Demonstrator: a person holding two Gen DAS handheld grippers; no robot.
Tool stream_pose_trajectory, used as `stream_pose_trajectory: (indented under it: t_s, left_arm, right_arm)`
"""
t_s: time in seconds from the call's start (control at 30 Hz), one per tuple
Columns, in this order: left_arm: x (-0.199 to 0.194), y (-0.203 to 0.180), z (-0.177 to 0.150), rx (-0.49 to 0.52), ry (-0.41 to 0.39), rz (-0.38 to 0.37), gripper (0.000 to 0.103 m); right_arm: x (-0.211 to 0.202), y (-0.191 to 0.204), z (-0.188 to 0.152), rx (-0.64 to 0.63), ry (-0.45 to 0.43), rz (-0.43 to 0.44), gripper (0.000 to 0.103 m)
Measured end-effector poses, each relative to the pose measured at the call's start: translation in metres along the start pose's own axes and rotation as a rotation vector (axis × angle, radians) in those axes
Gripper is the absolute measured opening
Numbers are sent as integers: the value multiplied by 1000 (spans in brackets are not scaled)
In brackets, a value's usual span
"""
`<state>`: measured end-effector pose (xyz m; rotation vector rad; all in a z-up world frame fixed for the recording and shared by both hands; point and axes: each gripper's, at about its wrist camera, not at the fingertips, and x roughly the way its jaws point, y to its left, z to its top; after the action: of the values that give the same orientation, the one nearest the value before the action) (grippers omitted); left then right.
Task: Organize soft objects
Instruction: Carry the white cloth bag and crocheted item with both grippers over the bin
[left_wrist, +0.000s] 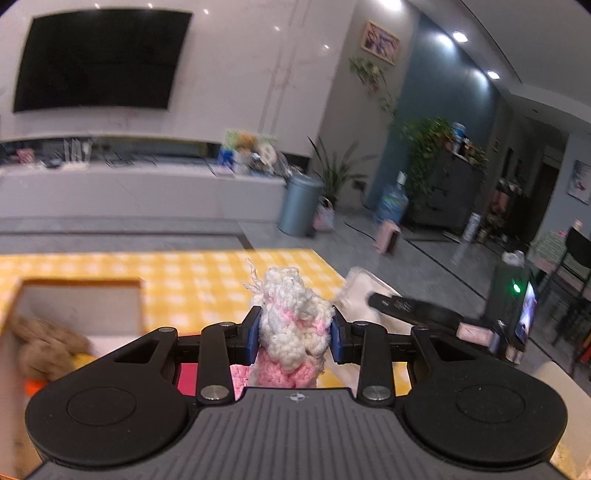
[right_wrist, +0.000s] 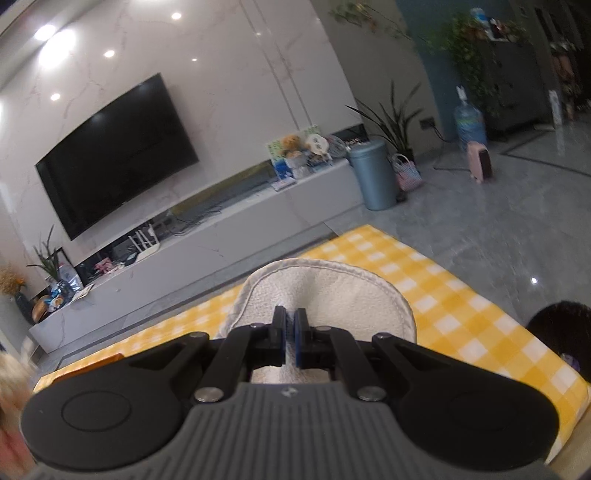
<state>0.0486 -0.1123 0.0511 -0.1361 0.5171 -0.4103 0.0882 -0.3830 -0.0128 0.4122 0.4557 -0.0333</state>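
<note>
My left gripper (left_wrist: 294, 338) is shut on a white and pink crocheted toy (left_wrist: 293, 332) and holds it above the yellow checked tablecloth (left_wrist: 207, 280). An open box (left_wrist: 79, 308) stands at the left, with a brown plush toy (left_wrist: 44, 345) inside. My right gripper (right_wrist: 290, 341) is shut on a white fleecy cloth pad (right_wrist: 325, 291) with a grey stitched edge, lifted over the tablecloth (right_wrist: 461, 325). The right gripper and its cloth (left_wrist: 356, 295) also show at the right of the left wrist view.
A TV unit (right_wrist: 207, 258) with a wall screen stands beyond the table. A grey bin (right_wrist: 373, 173), plants, a water bottle and a pink case stand on the floor to the right. A dark round object (right_wrist: 561, 336) lies at the table's right edge.
</note>
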Motion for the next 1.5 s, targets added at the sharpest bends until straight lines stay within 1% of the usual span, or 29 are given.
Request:
stream_pose_trajectory:
  t_s: [0.07,0.13,0.23,0.37,0.43,0.5,0.57,0.63,0.73,0.8,0.87,0.97,1.07,1.17,1.23,1.27,1.33,1.37,1.43,1.5]
  left_arm:
    - [-13,12,6,8,-9,47,40]
    - [-24,25,7,22,-4,111,40]
    - [-40,46,-1,26,-2,192,40]
    - [-48,77,-13,-57,-20,240,40]
    - [-48,84,-16,-57,-39,272,40]
    - [-46,87,-19,-39,-47,304,40]
    - [-45,92,-21,-44,-49,305,40]
    - [-46,104,-24,-66,-50,280,40]
    - [-53,130,-28,-136,-50,256,40]
    - [-54,143,-28,-194,-48,265,40]
    - [-57,151,-29,-208,-55,281,40]
    - [-64,162,-32,-232,-70,299,40]
    - [-67,178,-34,-292,-71,283,40]
    - [-67,189,-38,-321,-68,264,40]
    - [-67,196,-41,-328,-69,265,40]
    - [-67,200,-42,-340,-69,271,40]
    - [-67,207,-43,-364,-63,285,40]
    - [-68,209,-44,-369,-55,290,40]
    - [-67,212,-44,-361,-39,298,40]
    - [-68,215,-46,-365,-50,288,40]
  right_arm:
    - [-4,7,0,-21,-10,10,1]
    - [-9,12,-1,-36,-22,26,1]
    - [-15,20,-3,-47,-33,67,1]
    - [-21,36,-5,-82,-10,99,1]
    - [-27,48,-5,-100,-1,111,1]
    - [-33,64,-3,-132,-11,126,1]
    - [-41,83,-1,-168,-31,143,1]
    - [-48,105,1,-198,-42,164,1]
    - [-52,140,-1,-253,-33,191,1]
    - [-49,165,-8,-308,-16,203,1]
    - [-43,189,-20,-360,5,217,1]
    - [-26,222,-42,-442,55,237,1]
    - [1,251,-62,-511,108,242,1]
    - [34,279,-82,-608,133,200,1]
    - [60,296,-93,-678,167,177,1]
    - [78,301,-97,-703,194,168,1]
    - [108,311,-110,-756,293,156,1]
    - [123,316,-116,-770,329,139,1]
    - [149,324,-129,-833,375,95,1]
    - [171,328,-139,-886,407,55,1]
